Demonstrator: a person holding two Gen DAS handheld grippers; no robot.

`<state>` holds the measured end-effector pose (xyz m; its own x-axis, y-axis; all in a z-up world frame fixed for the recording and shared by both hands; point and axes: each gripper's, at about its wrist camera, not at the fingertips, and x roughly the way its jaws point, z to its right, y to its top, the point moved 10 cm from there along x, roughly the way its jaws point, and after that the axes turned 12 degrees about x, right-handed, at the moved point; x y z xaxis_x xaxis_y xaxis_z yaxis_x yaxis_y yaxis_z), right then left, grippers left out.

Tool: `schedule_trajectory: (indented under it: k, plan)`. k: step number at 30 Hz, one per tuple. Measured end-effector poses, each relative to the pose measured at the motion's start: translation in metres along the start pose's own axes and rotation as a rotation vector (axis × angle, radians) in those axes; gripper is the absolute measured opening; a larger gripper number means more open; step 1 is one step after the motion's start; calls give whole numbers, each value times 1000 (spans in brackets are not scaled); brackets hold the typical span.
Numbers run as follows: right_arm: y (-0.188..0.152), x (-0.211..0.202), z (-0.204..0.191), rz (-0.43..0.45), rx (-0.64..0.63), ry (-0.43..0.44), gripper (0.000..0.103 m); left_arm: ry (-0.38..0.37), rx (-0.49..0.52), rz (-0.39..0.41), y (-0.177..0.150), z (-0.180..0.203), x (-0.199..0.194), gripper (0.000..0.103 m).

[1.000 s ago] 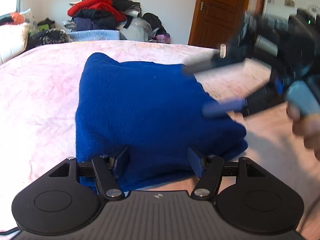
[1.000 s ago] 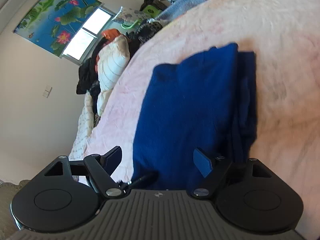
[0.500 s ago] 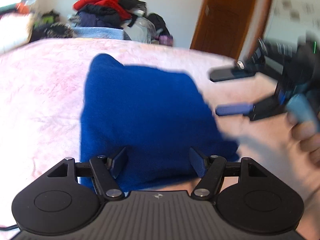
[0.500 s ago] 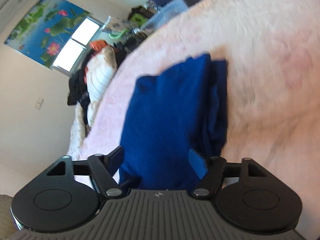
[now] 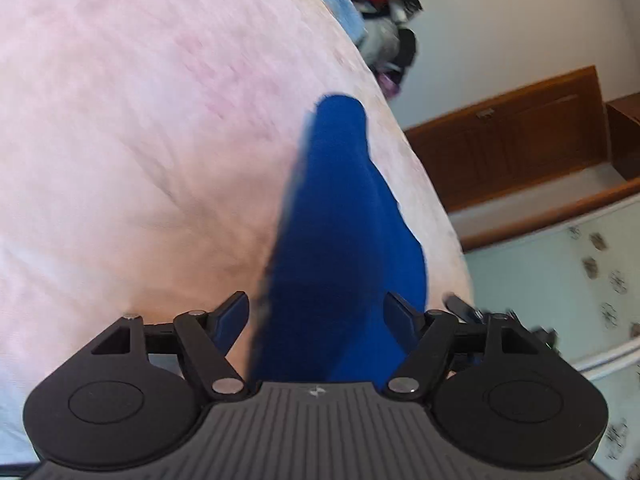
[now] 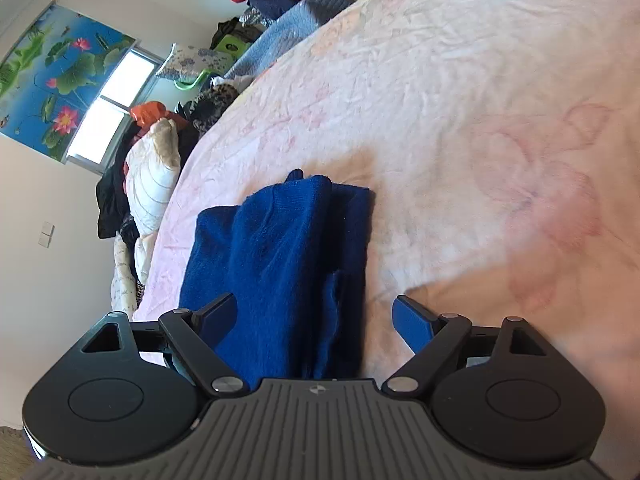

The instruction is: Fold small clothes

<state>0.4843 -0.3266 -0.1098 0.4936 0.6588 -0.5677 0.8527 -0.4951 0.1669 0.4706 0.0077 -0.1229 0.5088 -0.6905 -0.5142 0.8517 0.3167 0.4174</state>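
The folded blue sweater lay near the bed's front edge; the left gripper and right gripper straddled it, jaws opening, pads gripping nothing; folding looked complete; next, presumably, setting it aside.

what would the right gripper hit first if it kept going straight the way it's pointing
Most likely the folded blue garment on the pink bedspread: it lies straight ahead between the opening jaws of the right gripper, pads not touching it. Depth is hard to judge.
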Motion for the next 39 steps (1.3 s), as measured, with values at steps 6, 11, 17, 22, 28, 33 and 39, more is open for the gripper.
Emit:
schedule_trajectory:
  k: [6, 11, 17, 22, 28, 33, 39]
  plan:
    - [10, 28, -20, -38, 28, 114, 100, -77, -40, -71, -2, 9, 22, 76]
    - [-2, 41, -37, -82, -80, 122, 97, -56, -10, -107, -1, 16, 28, 74]
    - [-1, 37, -36, -132, -13, 219, 93, -158, -10, -169, -21, 23, 27, 75]
    - [-3, 45, -23, -153, -19, 112, 53, -179, -37, -218, -35, 25, 25, 75]
    - [-5, 46, -17, -130, -2, 74, 29, -66, -73, -253, -46, 11, 33, 10]
    - [-10, 42, -31, -110, -55, 46, 29, -52, 13, -251, -40, 30, 18, 10]
    - [-27, 34, -49, -127, -101, 53, 28, -69, 39, -253, -45, 40, 6, 10]
